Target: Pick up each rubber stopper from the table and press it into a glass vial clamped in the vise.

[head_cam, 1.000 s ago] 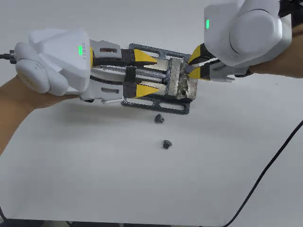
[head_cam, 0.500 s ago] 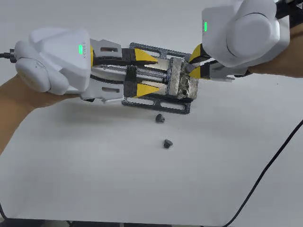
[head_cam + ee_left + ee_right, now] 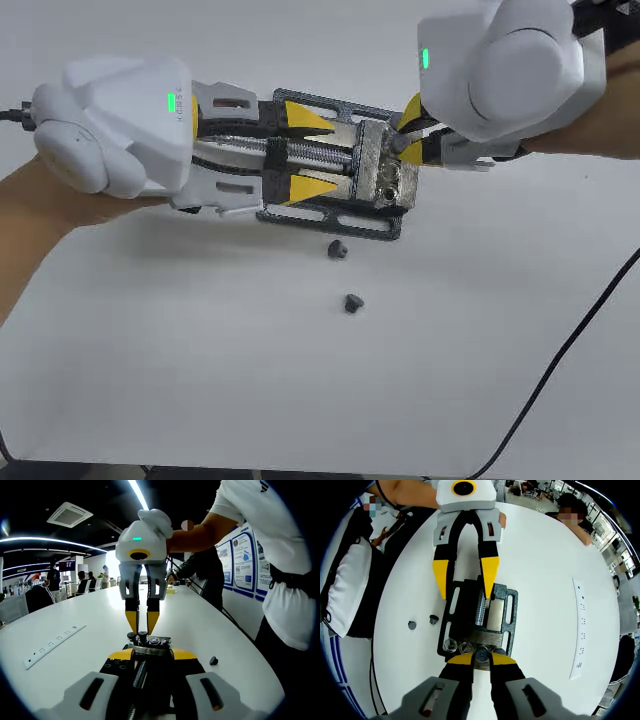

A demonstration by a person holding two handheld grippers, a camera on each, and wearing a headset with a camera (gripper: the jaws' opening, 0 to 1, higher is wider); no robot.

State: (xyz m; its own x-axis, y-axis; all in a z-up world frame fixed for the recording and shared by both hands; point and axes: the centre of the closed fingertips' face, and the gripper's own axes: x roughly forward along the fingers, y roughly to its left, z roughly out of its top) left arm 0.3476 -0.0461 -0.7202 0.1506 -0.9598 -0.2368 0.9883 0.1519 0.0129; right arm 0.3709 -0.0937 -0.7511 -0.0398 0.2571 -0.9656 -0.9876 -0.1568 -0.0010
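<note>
A dark metal vise (image 3: 330, 222) lies on the white table, with glass vials (image 3: 458, 645) standing in its clamp. My right gripper (image 3: 403, 143) hangs over the clamp's far end, shut on a dark rubber stopper (image 3: 481, 655) that sits right at the clamp. In the left gripper view it comes down from above onto the vials (image 3: 160, 641). My left gripper (image 3: 318, 153) is open, with one yellow jaw on each side of the vise screw (image 3: 140, 670). Two loose stoppers (image 3: 338, 250) (image 3: 353, 303) lie on the table in front of the vise.
A black cable (image 3: 570, 350) curves across the table's right side. A white power strip (image 3: 581, 630) lies farther off on the table. People sit and stand in the room behind.
My right gripper has edged a little to the left over the clamp with the stopper in it. The left gripper and the vise have stayed put.
</note>
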